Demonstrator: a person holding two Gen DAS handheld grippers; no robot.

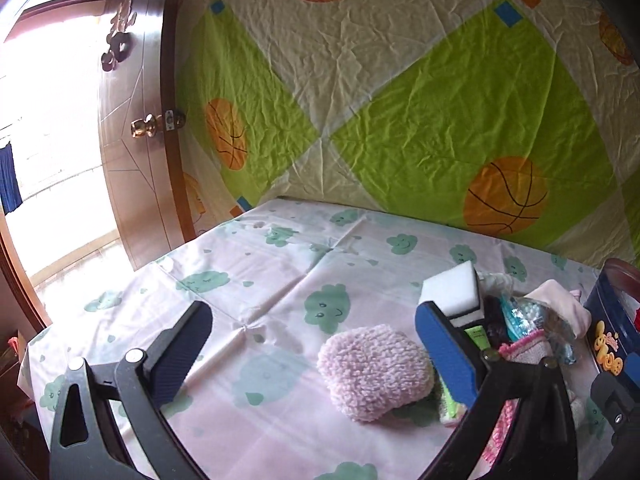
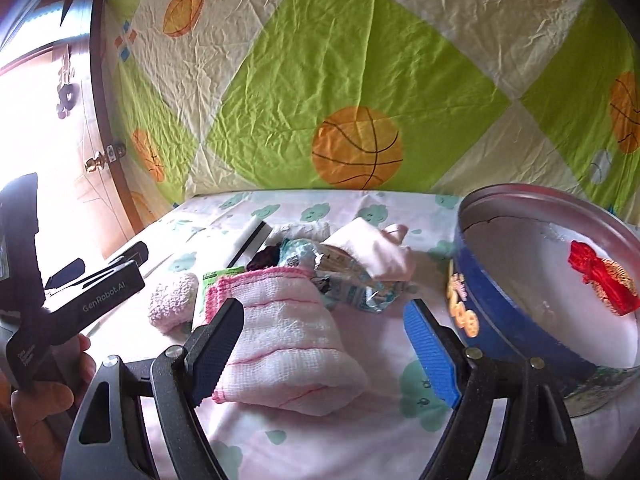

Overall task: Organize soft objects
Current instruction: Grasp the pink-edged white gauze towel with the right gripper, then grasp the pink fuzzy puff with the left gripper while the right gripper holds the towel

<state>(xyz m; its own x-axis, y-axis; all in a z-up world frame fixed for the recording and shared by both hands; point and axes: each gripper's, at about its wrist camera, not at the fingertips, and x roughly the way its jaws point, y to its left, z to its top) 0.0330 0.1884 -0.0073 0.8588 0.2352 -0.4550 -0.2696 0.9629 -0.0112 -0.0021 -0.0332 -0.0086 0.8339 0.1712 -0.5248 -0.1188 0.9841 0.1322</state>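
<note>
both tools, left tool (image 1: 316,344) and right tool (image 2: 324,344), gape wide, empty; blue round tin (image 2: 504,320) holds a red item (image 2: 600,280).

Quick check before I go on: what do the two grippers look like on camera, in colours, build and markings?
Both share one build: black plastic linkage arms with silver rivets, and ribbed pads on the fingers. The right gripper has one dark pad and one bright blue; the left gripper matches. From the right wrist view, the left's black body reads "GenRobot.AI" in white. No cables or sleeves show.
</note>
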